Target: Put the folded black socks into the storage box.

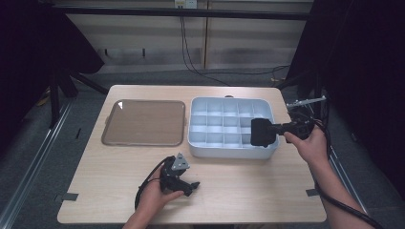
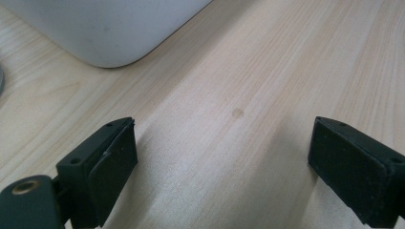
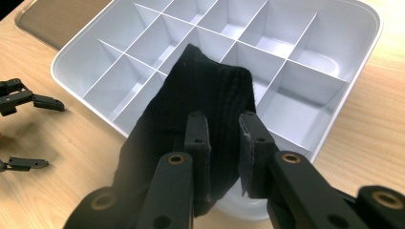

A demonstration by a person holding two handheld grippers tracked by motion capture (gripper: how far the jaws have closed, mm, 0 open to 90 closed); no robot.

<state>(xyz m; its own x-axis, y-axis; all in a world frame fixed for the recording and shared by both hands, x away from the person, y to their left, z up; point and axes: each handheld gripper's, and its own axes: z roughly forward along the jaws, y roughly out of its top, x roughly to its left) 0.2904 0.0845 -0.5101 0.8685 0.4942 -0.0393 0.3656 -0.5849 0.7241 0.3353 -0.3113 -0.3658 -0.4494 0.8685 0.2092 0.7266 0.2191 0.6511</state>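
A light wooden table (image 1: 239, 191) is seen in the high view, with a white compartmented organiser box (image 1: 200, 140) at centre right of the frame and a flat translucent brownish lid (image 1: 144, 122) laid just left of it, the two near but apart. The box is divided by thin walls into a grid of open compartments. A black cloth item (image 1: 263, 132), ribbed like a sock, is held at the lower right corner of the box, over its near rim. In the right gripper view the right gripper (image 3: 223, 125) is seen with its jaws closed together on a fold of this black cloth item (image 3: 200, 95), which hangs across the box (image 3: 353, 57) edge in the lower centre of the frame and covers part of a near compartment. The right hand (image 1: 310, 145) is recorded at the right of the high view, beside the box. The left gripper (image 1: 192, 186) is held by the left hand (image 1: 155, 195) low over bare table in the lower centre of the high view, well apart from the box. In the left gripper view its jaws stand wide apart with nothing between them, bare wood (image 2: 229, 133) below, and a rounded corner of the box (image 2: 110, 33) in the upper left of the frame.
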